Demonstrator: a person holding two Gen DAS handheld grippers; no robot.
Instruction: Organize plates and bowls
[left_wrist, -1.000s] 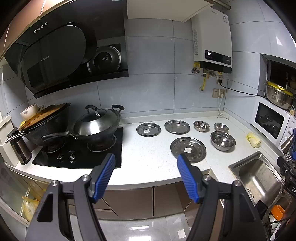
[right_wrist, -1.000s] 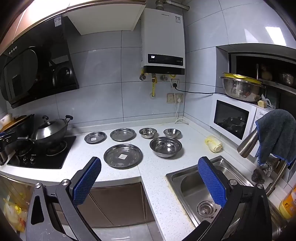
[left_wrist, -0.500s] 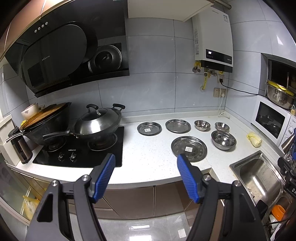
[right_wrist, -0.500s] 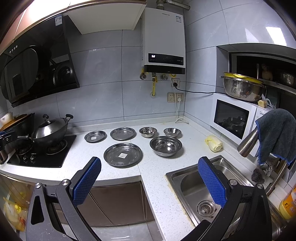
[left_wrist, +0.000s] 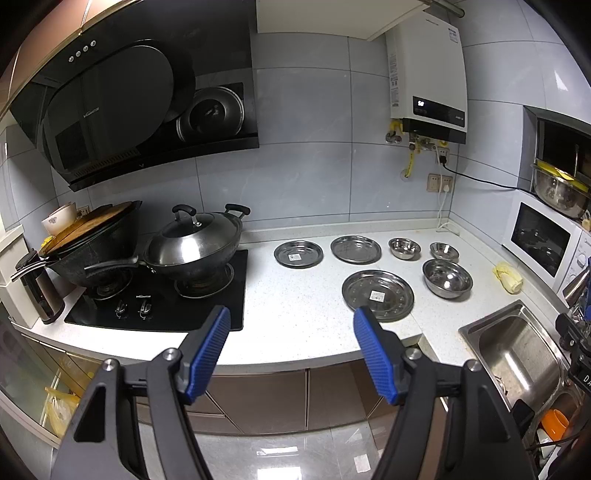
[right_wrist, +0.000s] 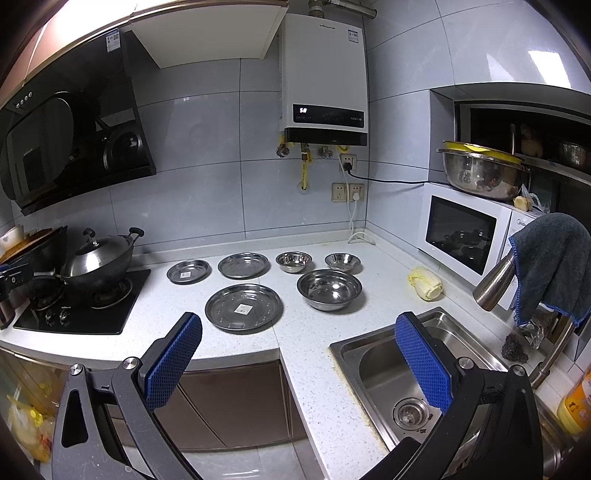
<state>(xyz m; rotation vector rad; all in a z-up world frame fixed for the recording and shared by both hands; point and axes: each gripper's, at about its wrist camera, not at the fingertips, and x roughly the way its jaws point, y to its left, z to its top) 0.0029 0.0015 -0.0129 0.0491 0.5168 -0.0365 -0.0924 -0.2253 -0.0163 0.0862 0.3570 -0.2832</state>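
We hold both grippers level before the counter, left gripper (left_wrist: 291, 325) and right gripper (right_wrist: 298, 334) spread wide and empty, closer to the worktop than a second ago. Ahead lie the large plate (right_wrist: 244, 306), large bowl (right_wrist: 329, 289), two smaller plates and two small bowls; the microwave (right_wrist: 465, 236) reads "Midea".

Left gripper (left_wrist: 291, 323): two black angular fingers w/ triangular cut-outs, blue ribbed pads (left_wrist: 207, 354) on inner faces, silver round screws at the joints, black crossbar btwn fingers. Right gripper (right_wrist: 299, 332): same build, black frame, blue pads (right_wrist: 424, 363) w/ diamond-grid texture, silver screws, slot cut-outs in the finger bases. No hand or sleeve in view.
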